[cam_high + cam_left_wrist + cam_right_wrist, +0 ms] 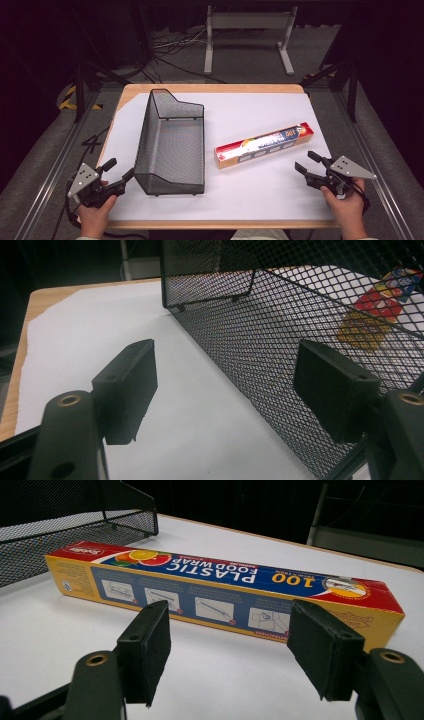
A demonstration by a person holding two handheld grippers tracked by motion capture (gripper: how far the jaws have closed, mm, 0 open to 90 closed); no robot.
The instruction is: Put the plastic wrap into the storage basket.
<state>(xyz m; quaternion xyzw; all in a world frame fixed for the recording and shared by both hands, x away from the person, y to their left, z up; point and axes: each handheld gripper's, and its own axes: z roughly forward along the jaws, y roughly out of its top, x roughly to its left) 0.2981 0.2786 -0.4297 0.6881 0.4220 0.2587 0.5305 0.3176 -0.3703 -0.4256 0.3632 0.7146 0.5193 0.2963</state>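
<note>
A long box of plastic food wrap (264,145) lies flat on the white sheet, right of centre, its red end toward the far right. A black wire-mesh basket (172,142) stands left of it. My right gripper (305,163) rests near the table's right front, open, pointing at the box (220,587) from a short distance with nothing between its jaws. My left gripper (119,169) sits at the left front, open, one jaw close to the basket's near corner (260,355); the box shows through the mesh.
The white sheet (260,195) covers most of the wooden table (210,88). A metal stand (247,37) and cables lie on the floor beyond the far edge. Black frame legs flank the table on both sides.
</note>
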